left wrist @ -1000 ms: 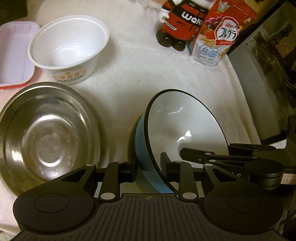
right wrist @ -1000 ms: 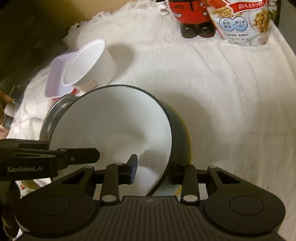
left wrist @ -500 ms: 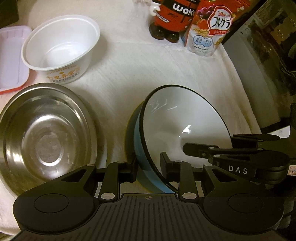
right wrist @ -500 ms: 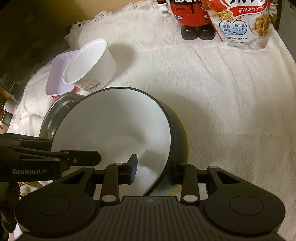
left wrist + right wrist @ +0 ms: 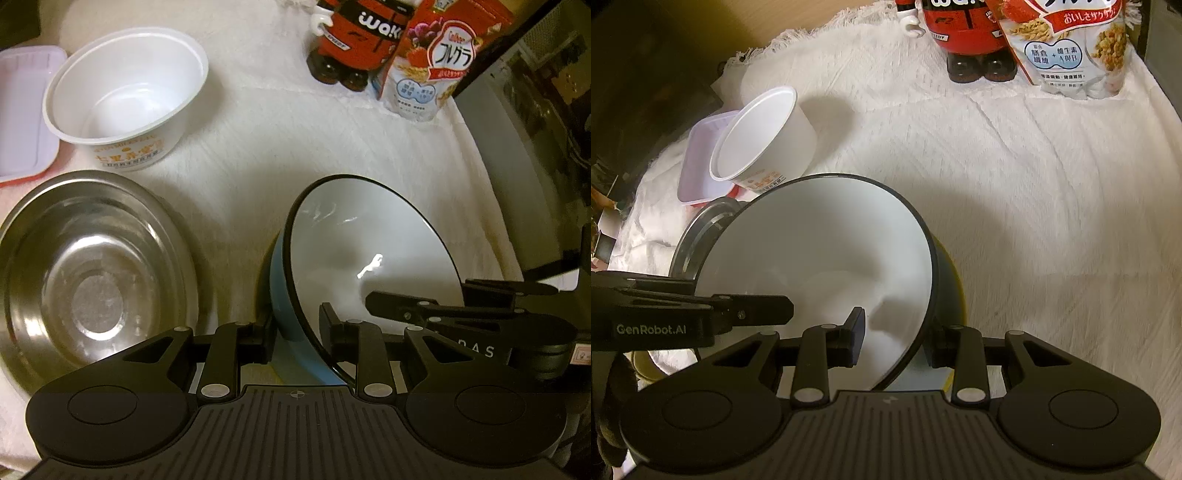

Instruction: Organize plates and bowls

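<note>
Left claw (image 5: pixel 297 334) and right claw (image 5: pixel 895 338) both clamped on tilted blue bowl (image 5: pixel 369 258) rim, steel bowl (image 5: pixel 92 273) left, white tub (image 5: pixel 125 92) far left

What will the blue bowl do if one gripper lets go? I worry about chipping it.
The blue bowl is held tilted, each gripper pinching its rim, so it would probably swing or drop. Its glossy glaze shows glare, so it likely slips easily. It looks ceramic, so probably heavy and chippable, especially against the steel bowl nearby.
</note>
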Available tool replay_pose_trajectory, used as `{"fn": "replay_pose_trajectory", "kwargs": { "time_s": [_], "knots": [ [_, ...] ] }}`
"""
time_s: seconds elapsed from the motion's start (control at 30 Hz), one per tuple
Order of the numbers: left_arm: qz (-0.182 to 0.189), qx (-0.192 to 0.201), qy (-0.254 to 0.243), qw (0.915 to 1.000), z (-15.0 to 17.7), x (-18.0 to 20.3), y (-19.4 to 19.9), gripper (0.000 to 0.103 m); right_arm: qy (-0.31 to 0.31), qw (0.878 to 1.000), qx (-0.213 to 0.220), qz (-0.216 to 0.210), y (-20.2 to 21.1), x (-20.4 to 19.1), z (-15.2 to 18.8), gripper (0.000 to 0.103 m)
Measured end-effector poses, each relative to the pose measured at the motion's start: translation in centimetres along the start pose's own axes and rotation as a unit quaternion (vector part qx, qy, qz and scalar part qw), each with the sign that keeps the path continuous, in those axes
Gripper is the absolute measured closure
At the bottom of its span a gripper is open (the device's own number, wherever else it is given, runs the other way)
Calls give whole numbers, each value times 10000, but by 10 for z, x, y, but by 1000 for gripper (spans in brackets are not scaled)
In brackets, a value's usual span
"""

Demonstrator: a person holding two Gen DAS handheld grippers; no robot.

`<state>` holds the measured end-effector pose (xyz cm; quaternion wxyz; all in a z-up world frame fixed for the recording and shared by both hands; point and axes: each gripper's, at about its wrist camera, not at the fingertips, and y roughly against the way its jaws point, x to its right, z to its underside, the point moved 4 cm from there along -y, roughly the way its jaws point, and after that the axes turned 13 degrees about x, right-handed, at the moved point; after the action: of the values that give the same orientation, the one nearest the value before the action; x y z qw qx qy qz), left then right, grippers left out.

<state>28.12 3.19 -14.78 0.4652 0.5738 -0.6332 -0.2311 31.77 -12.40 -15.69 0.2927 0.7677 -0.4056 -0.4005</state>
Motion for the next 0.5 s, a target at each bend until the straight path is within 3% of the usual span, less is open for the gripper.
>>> {"fn": "replay_pose_trajectory", "kwargs": {
  "time_s": [0.5],
  "knots": [
    [34,-69,-19,10000,0,-2,-2,76,-90,9999,-35,-98,14,8,-3,70]
  ]
}}
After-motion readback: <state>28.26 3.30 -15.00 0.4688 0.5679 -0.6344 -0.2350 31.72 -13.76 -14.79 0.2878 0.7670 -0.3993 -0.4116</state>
